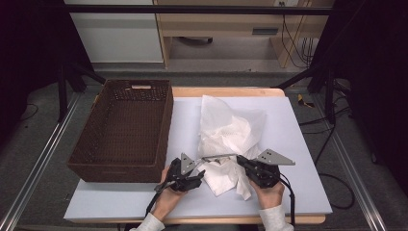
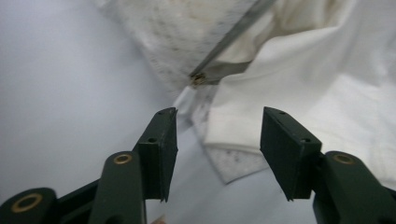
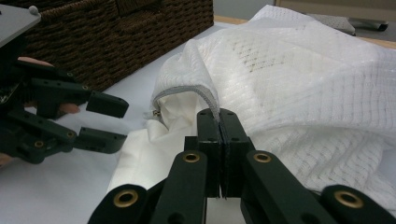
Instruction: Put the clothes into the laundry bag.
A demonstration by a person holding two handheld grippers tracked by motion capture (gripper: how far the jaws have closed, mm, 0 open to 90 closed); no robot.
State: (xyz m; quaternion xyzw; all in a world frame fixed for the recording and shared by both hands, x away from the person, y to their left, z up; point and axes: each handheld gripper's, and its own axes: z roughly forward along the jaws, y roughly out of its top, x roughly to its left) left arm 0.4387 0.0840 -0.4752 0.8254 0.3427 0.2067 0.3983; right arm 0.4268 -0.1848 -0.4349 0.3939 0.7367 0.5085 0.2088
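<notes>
Grey floor surrounds one pale table [image 1: 298,144]; one brown wicker basket [image 1: 124,130] sits at its left; the left gripper [image 1: 199,174] gapes, unclenched, just beside one white mesh bag [image 1: 226,132] lying mid-table; the right gripper [image 1: 239,161] pinches the bag's grey zipper edge [image 3: 205,98].

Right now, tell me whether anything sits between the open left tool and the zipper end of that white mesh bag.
Nothing visible does. The left tool faces the zipper end across bare table cover and bag fabric; the right tool pinches the zipper edge farther along.
</notes>
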